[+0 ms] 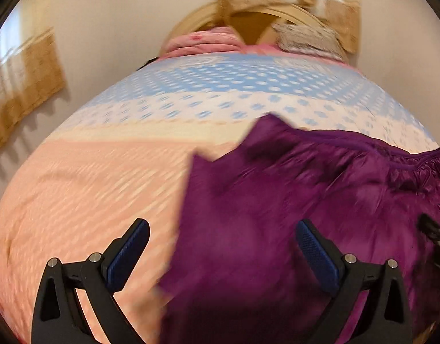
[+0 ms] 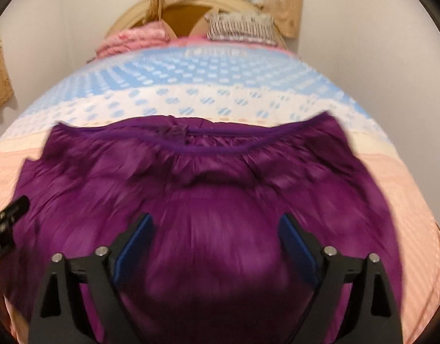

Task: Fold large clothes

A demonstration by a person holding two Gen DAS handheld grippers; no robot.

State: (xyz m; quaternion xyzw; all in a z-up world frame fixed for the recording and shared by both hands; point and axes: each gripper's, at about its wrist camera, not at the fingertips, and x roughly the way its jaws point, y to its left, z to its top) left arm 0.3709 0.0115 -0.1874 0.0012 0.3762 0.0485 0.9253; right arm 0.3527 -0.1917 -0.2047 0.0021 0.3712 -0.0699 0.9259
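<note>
Purple garment (image 2: 208, 200) lies spread flat on the bed (image 2: 392, 177), on the pink striped part of the cover, its gathered waistband (image 2: 197, 150) at the far end toward the blue-dotted part. Both views motion-blurred.

Right wrist view: the right tongs (image 2: 215, 238) stand wide apart above the middle of the garment, nothing between the blue pads (image 2: 134, 246), no cloth pinched. This view shows the whole width of the garment, both top corners and the full waistband. The left tongs only show as a black tip at the left edge (image 2: 10, 209), at the garment's left border.

Left wrist view: the left tongs (image 1: 221, 249) also stand wide, empty. They straddle the garment's left edge: the left finger (image 1: 134, 243) is over bare pink cover, the right finger over purple cloth. Only the left part of the garment shows here (image 1: 277, 200), with a pointed corner (image 1: 267, 119) sticking up toward the blue dots. A bit of the right tongs shows at the right edge (image 1: 433, 232).

Left view alone gives the long bare stretch of bed left of the garment and a curtain (image 1: 27, 86) on the left wall. Both views show the headboard (image 2: 134, 14), the pink folded bedding (image 2: 134, 40) and a striped pillow (image 2: 240, 28) at the far end.
</note>
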